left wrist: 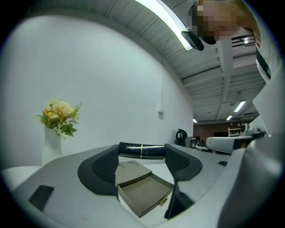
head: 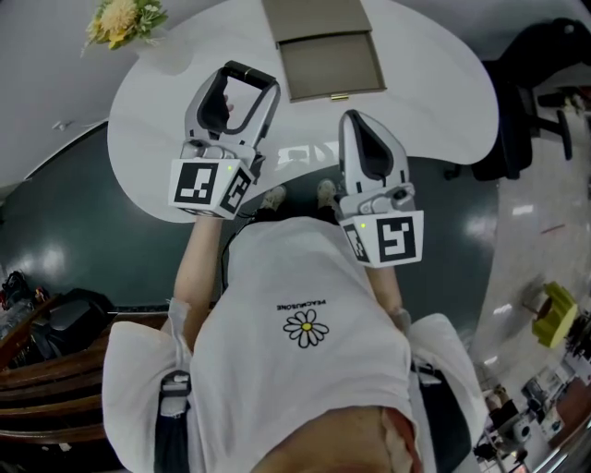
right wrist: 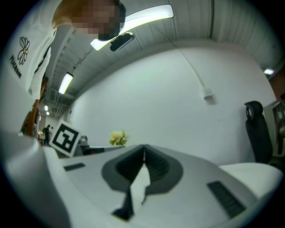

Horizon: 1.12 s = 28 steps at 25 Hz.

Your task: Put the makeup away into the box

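Observation:
A dark, glossy makeup tube [left wrist: 141,150] with a thin gold band lies crosswise between the tips of my left gripper [left wrist: 141,154], which is shut on it. In the head view that gripper [head: 247,76] hovers over the white table [head: 166,139], just left of the box. The olive-grey box [head: 314,18] stands at the table's far middle, and its drawer [head: 331,65] is pulled out and empty. From the left gripper view the drawer [left wrist: 144,193] is below and beyond the tube. My right gripper [head: 355,120] is to the right, shut, with its jaws touching and nothing between them [right wrist: 143,153].
A bunch of yellow flowers [head: 125,20] in a white vase [left wrist: 51,149] stands at the table's far left. A black office chair [head: 536,92] is beside the table on the right. The person's shoes [head: 297,196] show under the table's near edge.

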Available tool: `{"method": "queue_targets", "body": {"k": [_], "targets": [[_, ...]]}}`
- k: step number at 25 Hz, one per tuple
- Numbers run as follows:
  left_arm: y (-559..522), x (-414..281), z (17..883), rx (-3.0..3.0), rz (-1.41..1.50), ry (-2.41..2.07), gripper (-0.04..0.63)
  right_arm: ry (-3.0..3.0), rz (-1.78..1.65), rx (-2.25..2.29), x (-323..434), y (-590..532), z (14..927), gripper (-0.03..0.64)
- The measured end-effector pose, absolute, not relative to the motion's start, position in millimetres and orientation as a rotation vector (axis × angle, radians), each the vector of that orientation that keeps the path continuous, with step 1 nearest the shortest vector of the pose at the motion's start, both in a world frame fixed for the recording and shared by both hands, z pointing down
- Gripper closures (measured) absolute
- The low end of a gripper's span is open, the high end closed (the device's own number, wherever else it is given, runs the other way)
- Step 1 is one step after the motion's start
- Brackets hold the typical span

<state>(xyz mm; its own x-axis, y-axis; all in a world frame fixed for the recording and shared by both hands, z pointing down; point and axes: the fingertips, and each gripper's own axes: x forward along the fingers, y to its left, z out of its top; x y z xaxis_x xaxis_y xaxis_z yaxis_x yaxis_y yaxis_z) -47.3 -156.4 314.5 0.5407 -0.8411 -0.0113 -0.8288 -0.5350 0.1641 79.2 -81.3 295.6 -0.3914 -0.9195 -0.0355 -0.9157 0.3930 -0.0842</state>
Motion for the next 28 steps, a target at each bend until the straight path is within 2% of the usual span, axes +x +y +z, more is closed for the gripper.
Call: {"method": "queue_targets", "body": {"k": [5,14,28], "targets": [[-183.7,-8.4,345.0,2.816,0.232,-1.196,0.256,2.545,-0.099,-1.712,88.9,-77.1,300.6,0.586],[-203.0,49.6,453.2,2.878,0.928,-0.704,0.256,2.484,-0.129,-1.783,117.5,-73.0,306.9,0.586],[-221.8,43.9,563.0,2.581,1.585,-0.274,0.256,2.379,-0.223,-1.945,165.7,-78.1,331.9,0.586]]}}
